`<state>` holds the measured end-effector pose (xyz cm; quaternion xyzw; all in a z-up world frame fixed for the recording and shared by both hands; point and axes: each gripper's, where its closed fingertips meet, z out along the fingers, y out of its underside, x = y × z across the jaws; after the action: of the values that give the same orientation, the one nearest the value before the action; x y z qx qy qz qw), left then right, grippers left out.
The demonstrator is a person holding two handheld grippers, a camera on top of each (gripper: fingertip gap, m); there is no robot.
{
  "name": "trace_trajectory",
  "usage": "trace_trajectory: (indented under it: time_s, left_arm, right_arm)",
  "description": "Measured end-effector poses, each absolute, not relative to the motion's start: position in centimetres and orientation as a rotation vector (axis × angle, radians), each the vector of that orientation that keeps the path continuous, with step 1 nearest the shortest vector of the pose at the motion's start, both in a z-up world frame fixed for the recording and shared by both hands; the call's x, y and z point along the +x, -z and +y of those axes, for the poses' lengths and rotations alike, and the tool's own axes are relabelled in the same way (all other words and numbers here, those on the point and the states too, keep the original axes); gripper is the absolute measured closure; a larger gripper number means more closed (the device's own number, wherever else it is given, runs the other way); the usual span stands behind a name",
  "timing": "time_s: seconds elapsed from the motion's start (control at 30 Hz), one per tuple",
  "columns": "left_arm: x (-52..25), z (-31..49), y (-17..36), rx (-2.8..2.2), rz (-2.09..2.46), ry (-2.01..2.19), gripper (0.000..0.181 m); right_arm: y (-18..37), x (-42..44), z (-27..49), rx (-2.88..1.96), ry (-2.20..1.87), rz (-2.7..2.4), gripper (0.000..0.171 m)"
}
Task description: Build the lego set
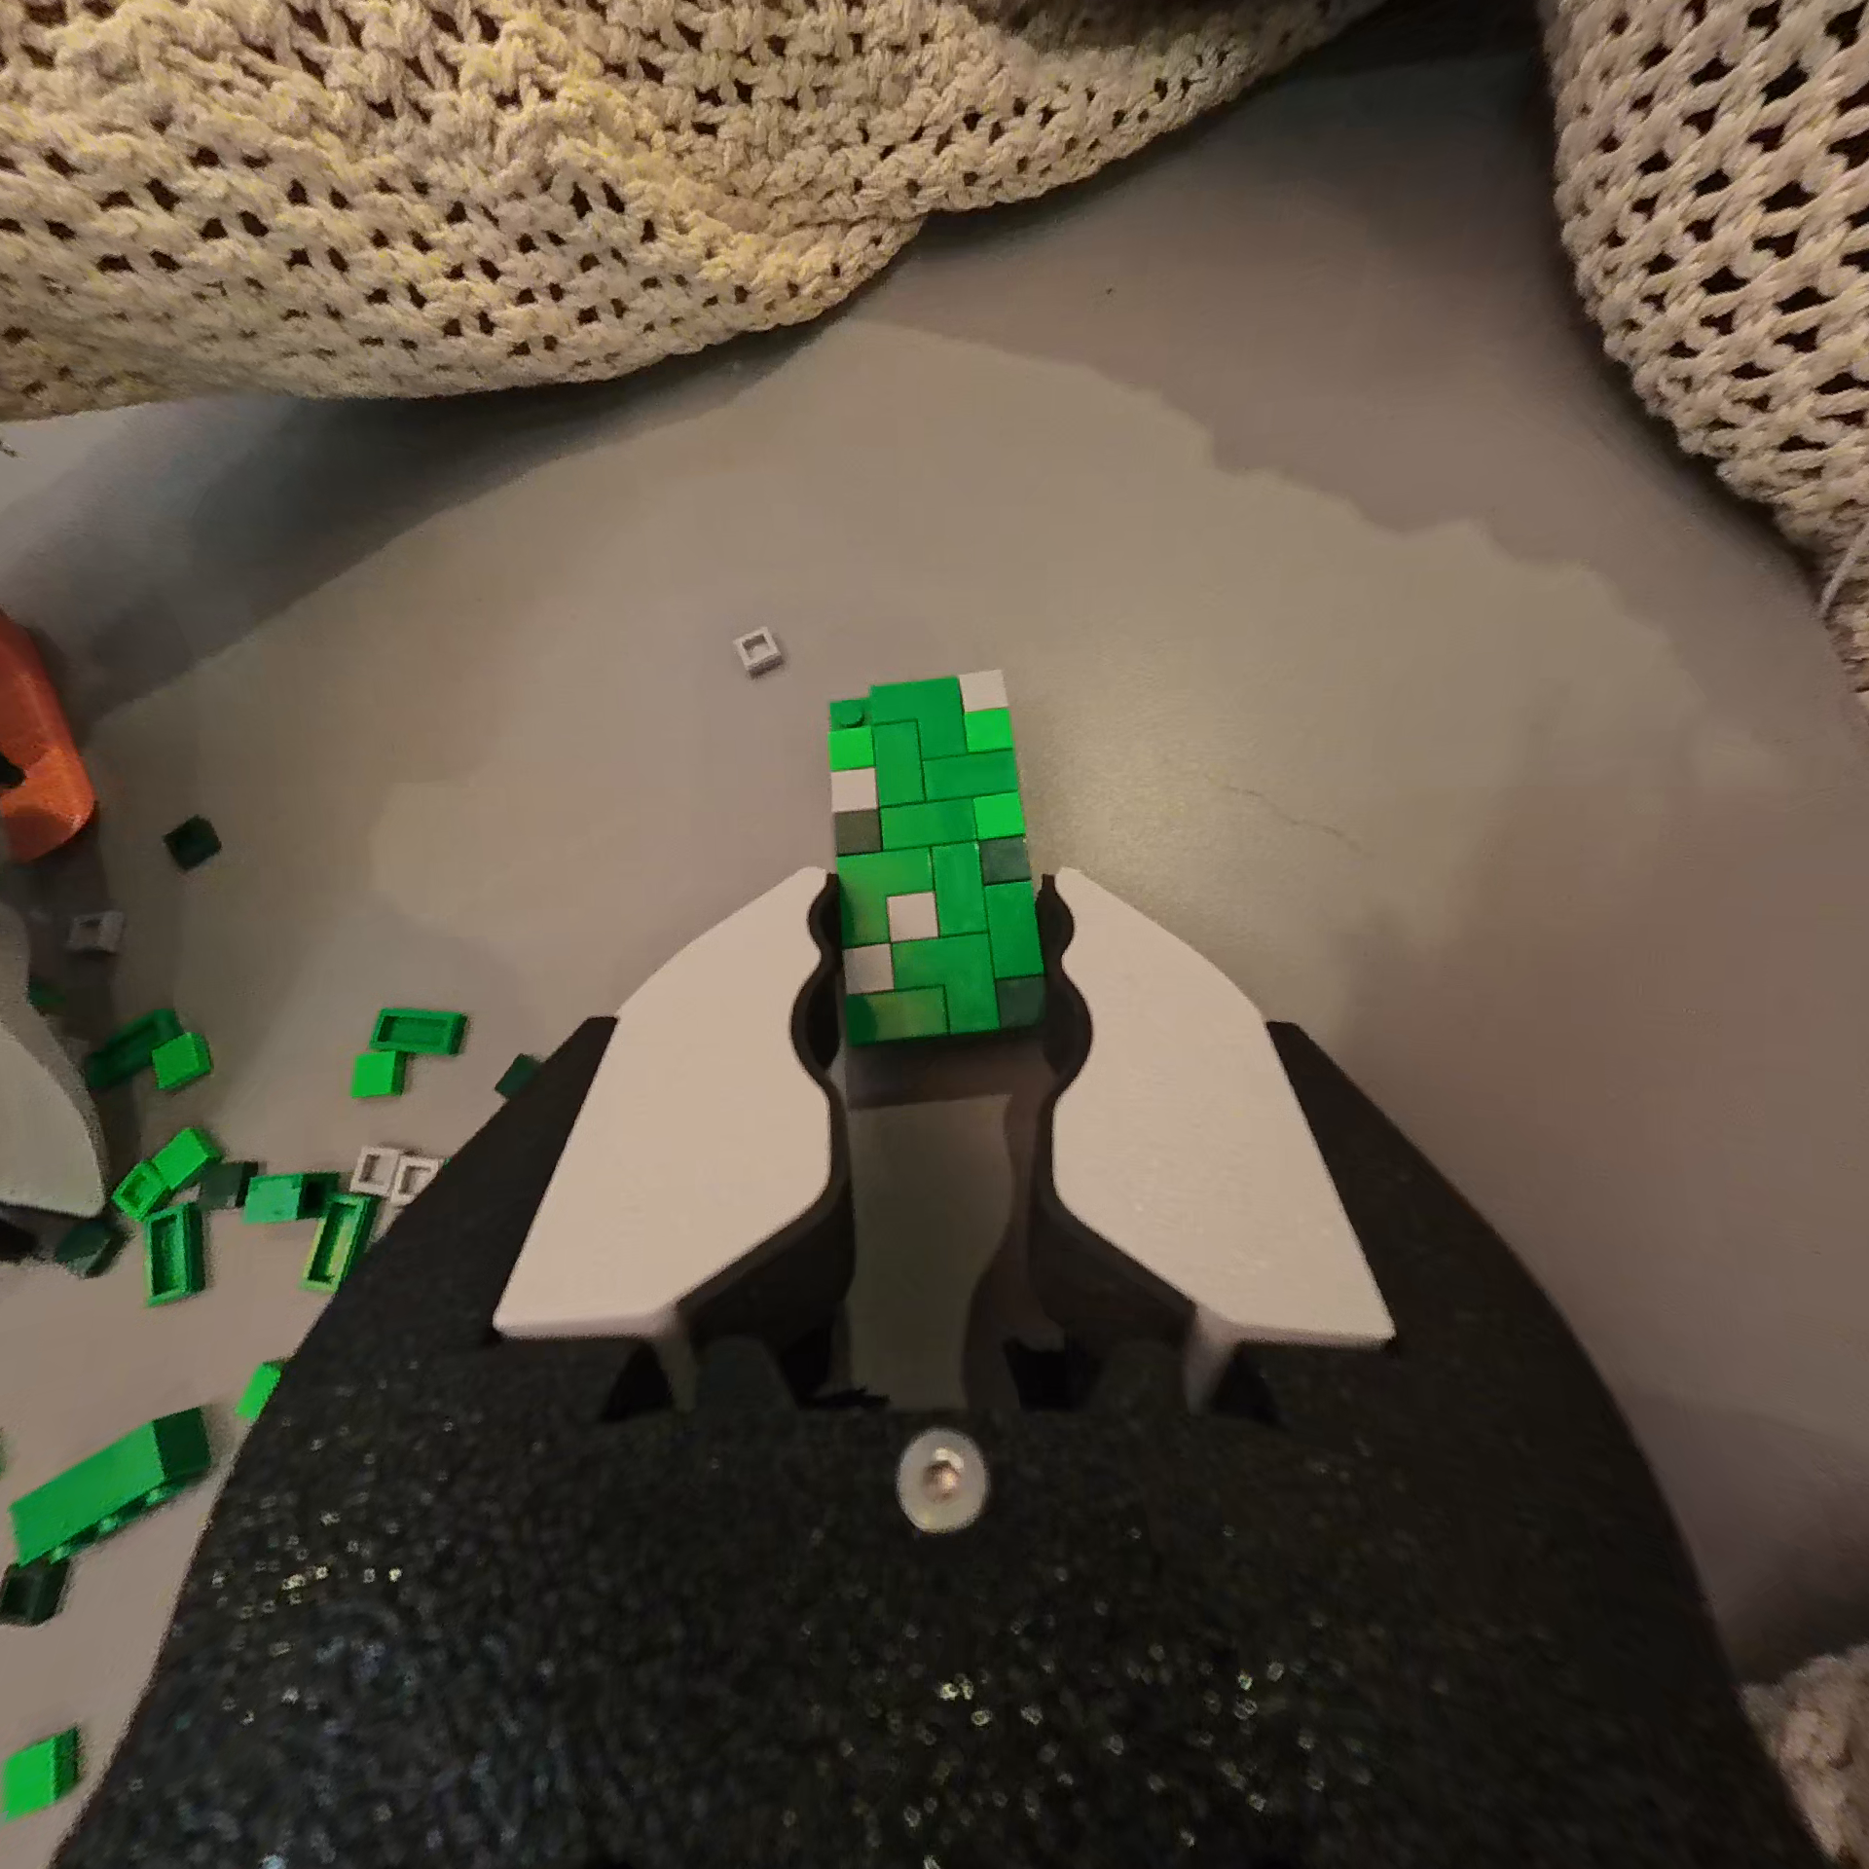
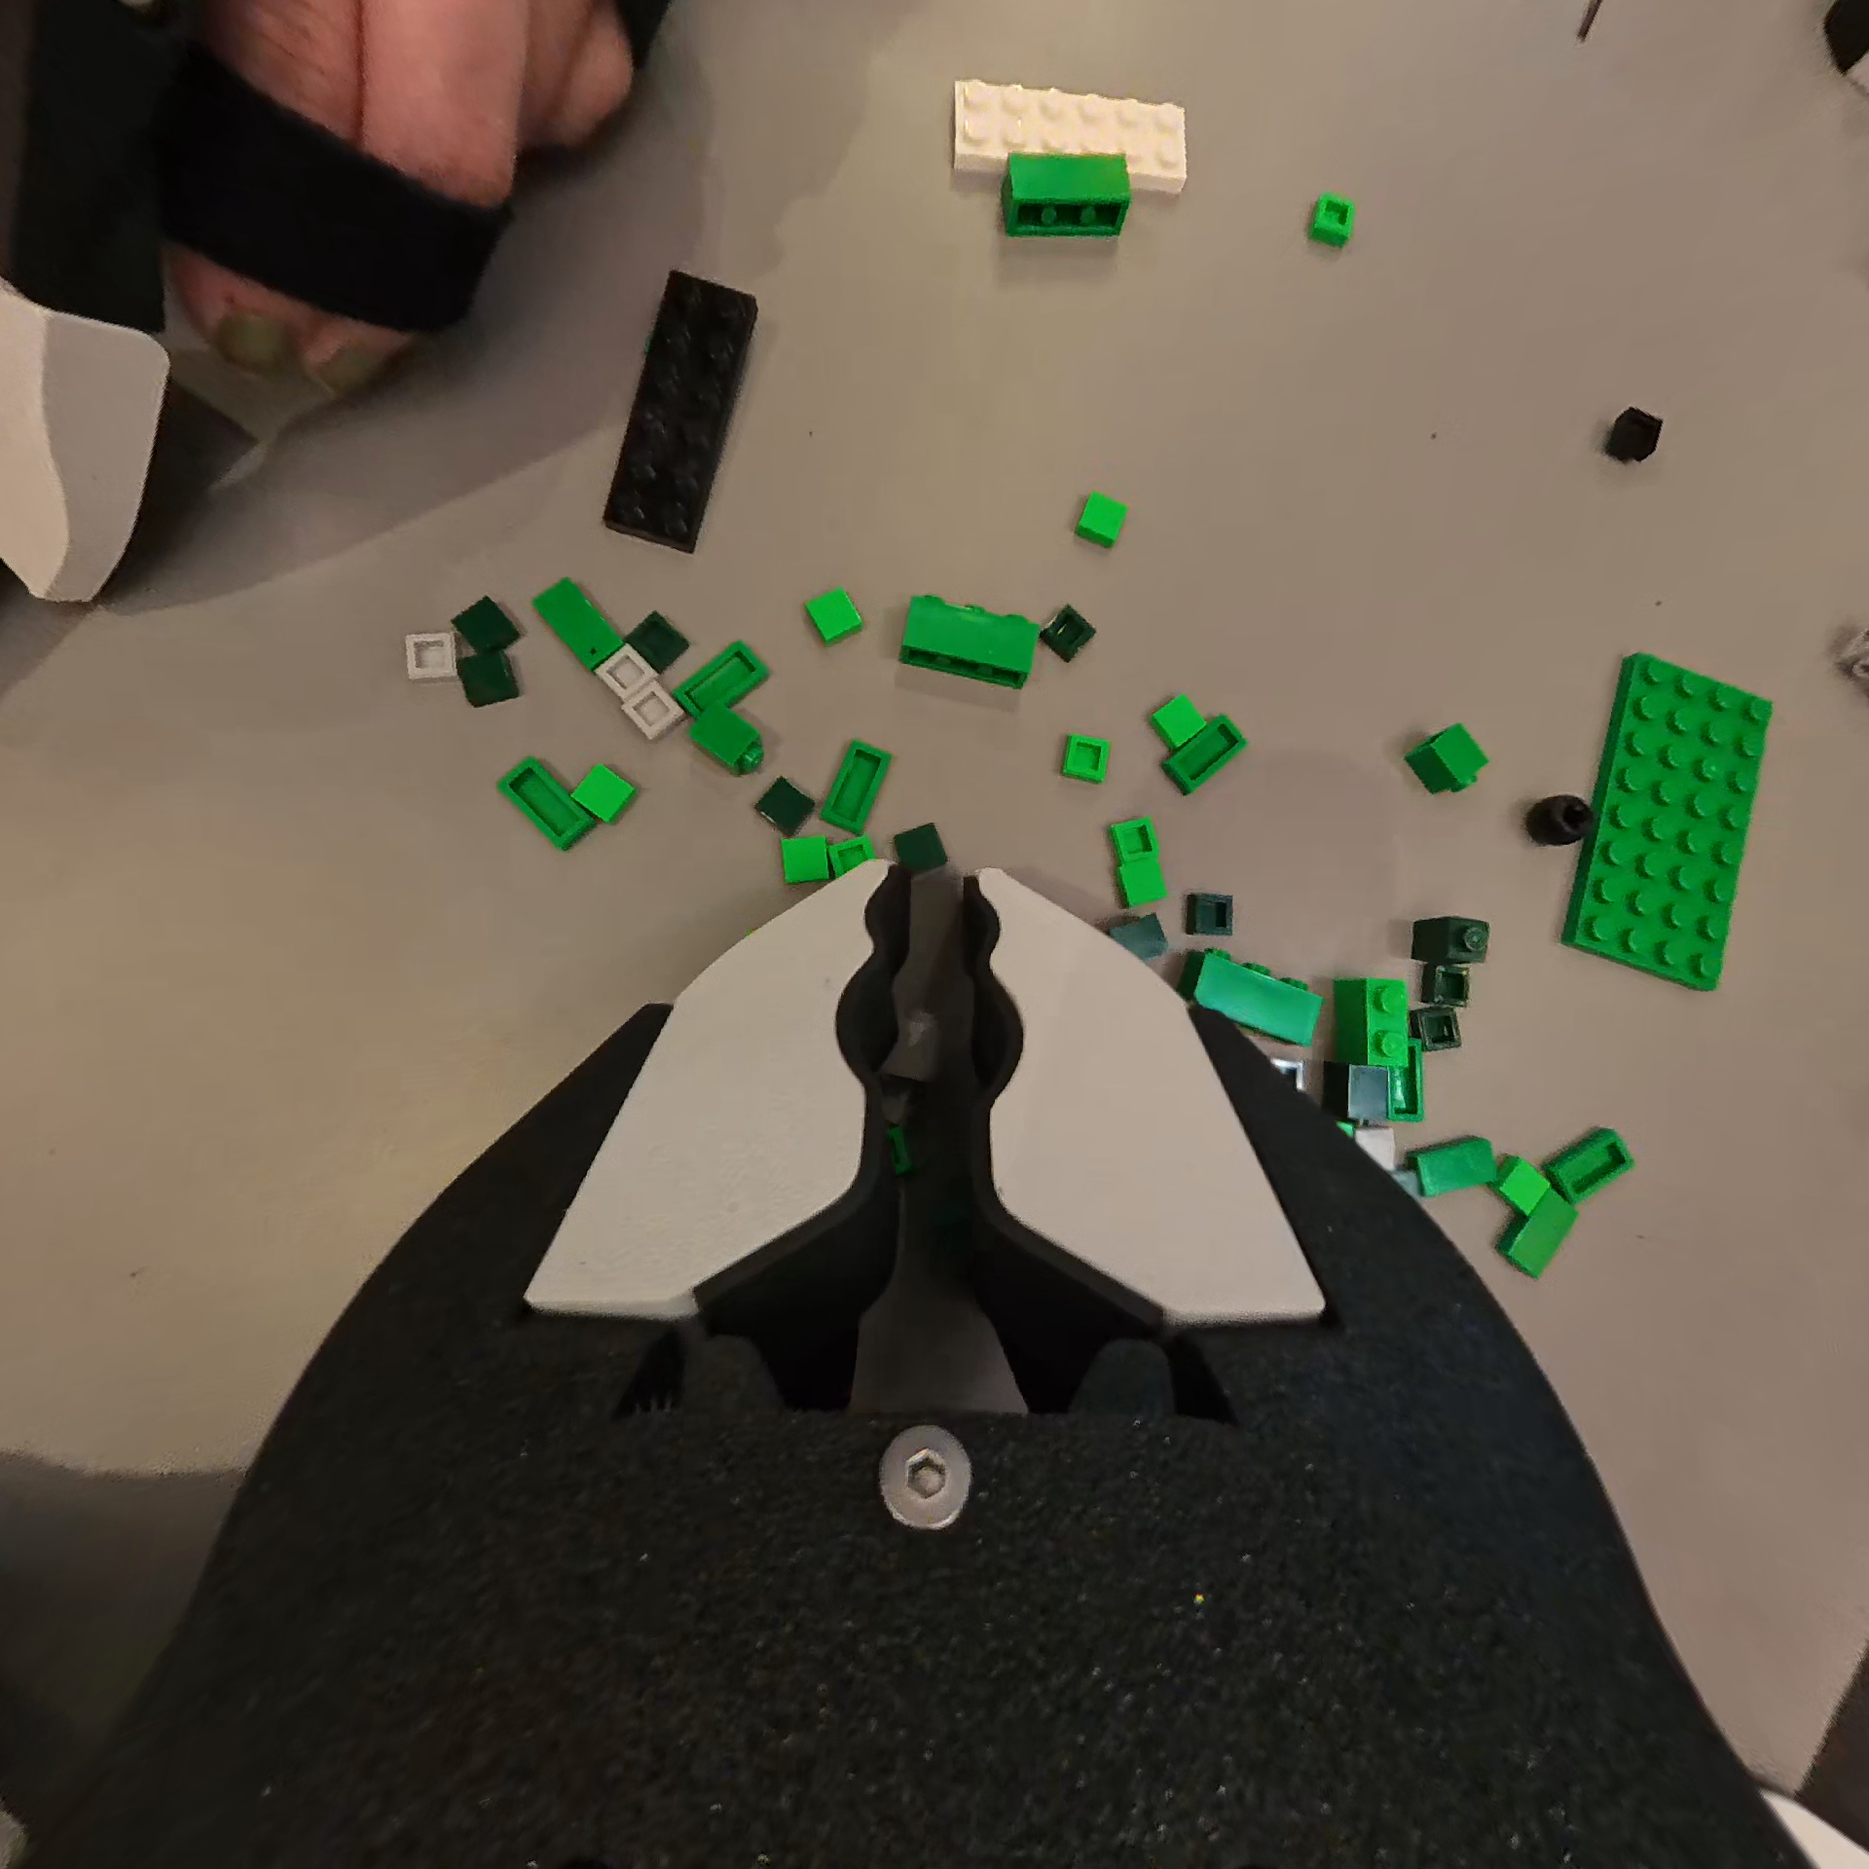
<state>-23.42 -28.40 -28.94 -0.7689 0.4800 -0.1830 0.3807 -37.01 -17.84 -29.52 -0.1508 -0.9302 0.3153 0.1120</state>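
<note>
My left gripper is shut on the near end of a long green tiled Lego panel with a few light grey and dark green tiles, held over the grey table. One stud at the panel's far left corner is bare. My right gripper is shut to a narrow slit, low over scattered pieces. A dark green tile lies just beyond its tips. I see nothing clearly held between its fingers.
A cream knitted blanket borders the table's far side. Loose green tiles lie left. In the right wrist view lie a black plate, a white plate, a green studded plate, green bricks and a strapped hand.
</note>
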Motion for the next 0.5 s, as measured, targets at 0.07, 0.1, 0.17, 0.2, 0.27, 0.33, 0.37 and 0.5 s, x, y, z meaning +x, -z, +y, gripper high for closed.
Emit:
trace_trajectory:
  time_s: [0.07, 0.1, 0.17, 0.2, 0.27, 0.33, 0.37, 0.5]
  left_arm:
    - [-23.4, -28.4, 28.9, -1.964, 1.224, 0.469, 0.145]
    - [-23.4, -28.4, 28.9, -1.965, 1.224, 0.47, 0.145]
    - [-23.3, -28.5, 29.0, -1.968, 1.222, 0.474, 0.145]
    - [-23.3, -28.5, 29.0, -1.969, 1.222, 0.475, 0.145]
    - [-23.3, -28.5, 29.0, -1.97, 1.222, 0.478, 0.145]
    - [-23.2, -28.5, 29.0, -1.971, 1.222, 0.48, 0.145]
    - [-23.2, -28.6, 29.0, -1.972, 1.222, 0.481, 0.145]
    - [-23.2, -28.6, 29.0, -1.974, 1.222, 0.486, 0.145]
  right_arm:
    - [29.5, -37.1, -18.0, -0.43, -0.928, -2.732, 0.163]
    - [29.5, -37.1, -18.1, -0.425, -0.93, -2.735, 0.163]
    - [29.5, -37.2, -18.2, -0.415, -0.932, -2.735, 0.162]
    - [29.5, -37.2, -18.3, -0.408, -0.934, -2.732, 0.162]
    - [29.5, -37.3, -18.4, -0.399, -0.943, -2.729, 0.162]
    - [29.5, -37.4, -18.5, -0.39, -0.946, -2.729, 0.161]
    - [29.5, -37.4, -18.6, -0.387, -0.953, -2.73, 0.161]
    - [29.5, -37.4, -19.0, -0.406, -1.02, -2.742, 0.161]
